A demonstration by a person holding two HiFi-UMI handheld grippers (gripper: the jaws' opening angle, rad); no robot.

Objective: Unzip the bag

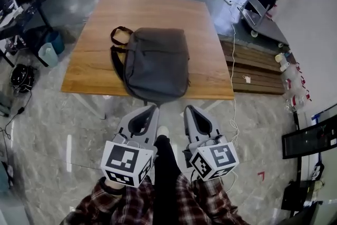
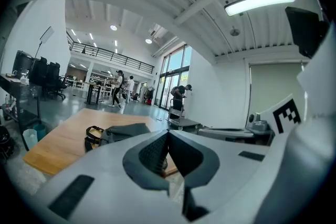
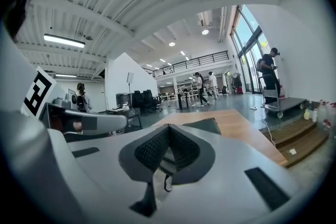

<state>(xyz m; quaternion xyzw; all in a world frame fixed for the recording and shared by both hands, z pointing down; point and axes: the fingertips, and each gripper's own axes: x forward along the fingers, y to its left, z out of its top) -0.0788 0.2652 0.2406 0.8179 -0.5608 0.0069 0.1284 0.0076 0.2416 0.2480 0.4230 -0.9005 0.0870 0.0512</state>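
Item: dark grey soft fabric backpack (image 1: 157, 63), lying flat on the light wooden table (image 1: 147, 8). I am holding my left gripper (image 1: 151, 110) and right gripper (image 1: 188, 110) short of it, jaws pressed together, empty. Probably light, floppy: pin the cloth, pinch the zip pull.

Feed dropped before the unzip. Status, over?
Left gripper and right gripper shut, empty, short of the table. The bag lies flat on it, untouched. Nothing between grippers and bag.
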